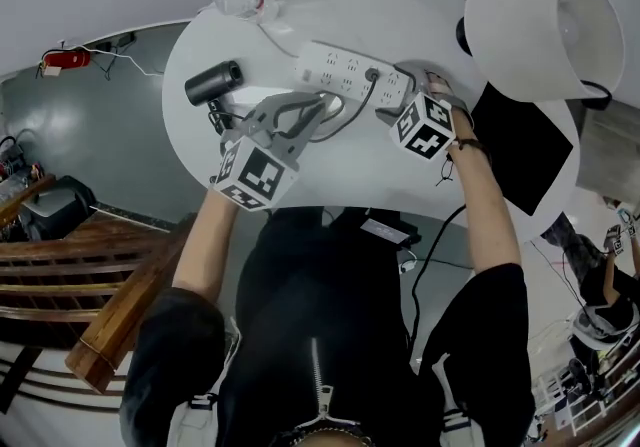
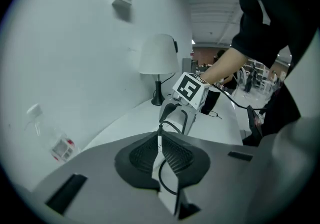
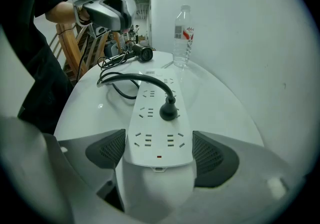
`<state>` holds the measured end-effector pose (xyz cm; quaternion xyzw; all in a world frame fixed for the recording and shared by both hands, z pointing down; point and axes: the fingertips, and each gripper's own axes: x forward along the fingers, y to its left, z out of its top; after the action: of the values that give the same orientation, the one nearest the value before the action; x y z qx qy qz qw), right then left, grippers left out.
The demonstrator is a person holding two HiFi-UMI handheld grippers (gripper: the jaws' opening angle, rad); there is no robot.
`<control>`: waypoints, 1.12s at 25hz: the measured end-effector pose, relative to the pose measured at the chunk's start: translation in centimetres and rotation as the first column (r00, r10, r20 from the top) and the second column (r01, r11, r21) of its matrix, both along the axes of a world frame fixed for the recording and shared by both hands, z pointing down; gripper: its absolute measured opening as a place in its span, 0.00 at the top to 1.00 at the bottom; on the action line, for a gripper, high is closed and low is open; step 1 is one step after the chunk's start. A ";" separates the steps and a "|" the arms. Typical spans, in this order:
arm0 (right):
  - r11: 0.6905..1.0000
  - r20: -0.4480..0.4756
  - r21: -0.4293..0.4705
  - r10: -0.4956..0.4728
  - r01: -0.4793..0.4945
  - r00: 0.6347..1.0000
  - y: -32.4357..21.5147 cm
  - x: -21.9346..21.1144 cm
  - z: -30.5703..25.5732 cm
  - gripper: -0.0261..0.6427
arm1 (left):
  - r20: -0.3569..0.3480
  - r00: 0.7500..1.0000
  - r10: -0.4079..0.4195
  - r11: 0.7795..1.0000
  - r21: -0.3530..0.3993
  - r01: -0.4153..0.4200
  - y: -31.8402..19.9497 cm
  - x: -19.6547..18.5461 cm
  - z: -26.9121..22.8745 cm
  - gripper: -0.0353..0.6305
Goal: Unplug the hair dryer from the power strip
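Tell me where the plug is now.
Right gripper view, centre: the plug sits in the power strip, just beyond the right gripper holding the strip's end.

Cord (image 2: 159, 173) is partly hidden inside the left claw (image 2: 159, 130); bottle (image 2: 55, 140) looks blurred.

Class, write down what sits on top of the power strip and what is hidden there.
One black plug sits pushed into the power strip, its cord arching away; the other sockets are bare. The plug's prongs are hidden inside.
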<state>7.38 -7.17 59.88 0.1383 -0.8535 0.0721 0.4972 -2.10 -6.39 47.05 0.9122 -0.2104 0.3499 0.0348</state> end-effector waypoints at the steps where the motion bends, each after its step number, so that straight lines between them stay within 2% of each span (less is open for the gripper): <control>1: 1.000 0.005 0.000 0.001 -0.001 1.000 0.1 0.0 0.0 0.34 | 0.019 0.999 0.031 0.999 0.017 -0.032 -0.2 0.3 0.2 0.92; 4: 1.000 0.005 0.000 0.001 -0.001 1.000 0.2 0.0 0.1 0.34 | 0.087 0.990 0.114 0.991 0.066 -0.120 -1.0 1.3 0.9 0.92; 6: 1.000 -0.003 -0.005 0.001 -0.001 1.000 0.3 -0.1 0.2 0.34 | 0.126 0.978 0.166 0.981 0.084 -0.177 -1.3 1.9 1.5 0.83; 10: 1.000 -0.014 -0.011 -0.002 0.001 1.000 0.2 -0.2 0.4 0.34 | 0.146 0.961 0.236 0.963 0.096 -0.251 -1.9 3.2 2.2 0.69; 14: 1.000 -0.019 -0.011 -0.004 0.004 1.000 0.3 0.0 0.1 0.34 | 0.175 0.941 0.290 0.943 0.118 -0.312 -2.6 4.3 2.6 0.61; 17: 1.000 -0.020 -0.014 -0.004 0.004 1.000 0.3 0.1 0.2 0.34 | 0.208 0.918 0.337 0.922 0.125 -0.366 -3.1 5.0 3.6 0.59; 21: 1.000 -0.021 -0.017 -0.007 0.006 1.000 0.1 -0.9 0.5 0.34 | 0.235 0.880 0.413 0.891 0.097 -0.444 -3.1 5.3 5.4 0.59; 28: 1.000 -0.026 -0.020 -0.007 0.007 1.000 0.1 -2.1 0.5 0.34 | 0.198 0.884 0.423 0.889 0.096 -0.447 -4.3 5.8 6.5 0.59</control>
<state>5.30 -7.08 60.42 0.1313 -0.8467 0.0769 0.5098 3.68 -10.72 53.54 0.9027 -0.0261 0.4104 -0.1263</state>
